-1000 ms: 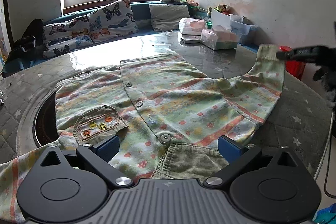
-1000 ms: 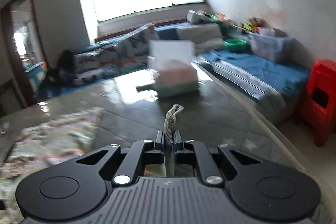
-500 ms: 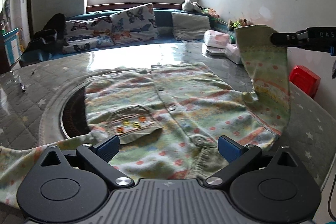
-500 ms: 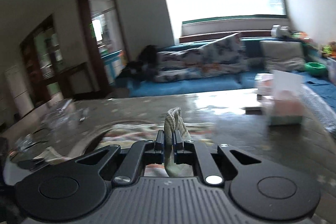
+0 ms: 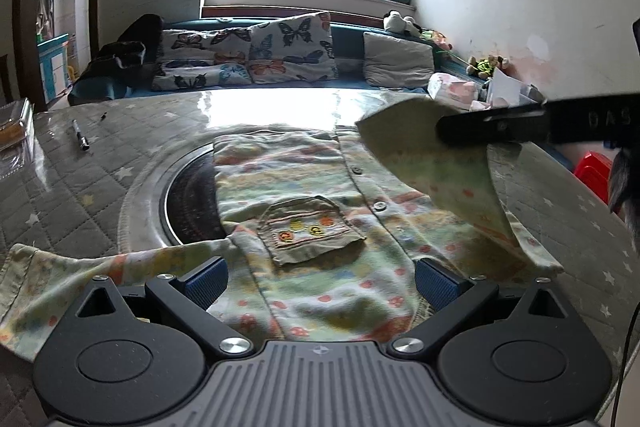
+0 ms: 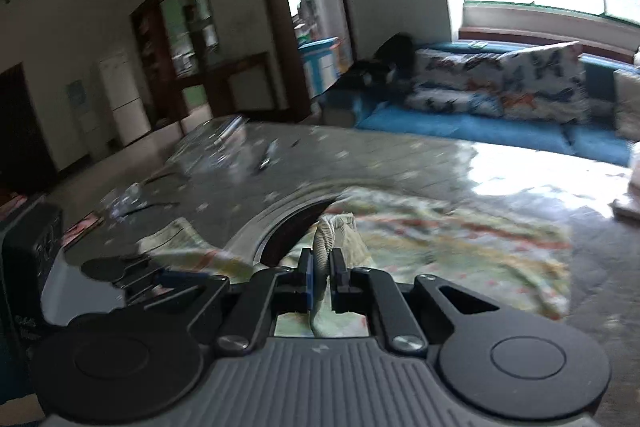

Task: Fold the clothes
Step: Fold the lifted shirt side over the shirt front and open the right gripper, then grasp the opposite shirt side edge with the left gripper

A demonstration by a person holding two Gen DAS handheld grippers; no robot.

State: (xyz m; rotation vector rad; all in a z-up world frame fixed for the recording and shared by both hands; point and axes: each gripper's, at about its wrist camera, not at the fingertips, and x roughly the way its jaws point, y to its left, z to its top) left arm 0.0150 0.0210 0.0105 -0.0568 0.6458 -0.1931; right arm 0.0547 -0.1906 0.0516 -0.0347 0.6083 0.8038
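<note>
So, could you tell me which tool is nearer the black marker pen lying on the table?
Left. The left tool sits nearer the black marker pen; the right tool is further right.

Far table clutter [image 6: 224, 155] — motion-blurred

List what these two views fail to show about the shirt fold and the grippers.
- Shirt collar and bottom hem: left wrist view, cut off behind the left gripper body.
- Sleeve cuff tip: left wrist view, covered by the right gripper fingers clamped on it.
- Shirt pattern and buttons: right wrist view, motion blur.
- Pen markings: left wrist view, too small.
</note>
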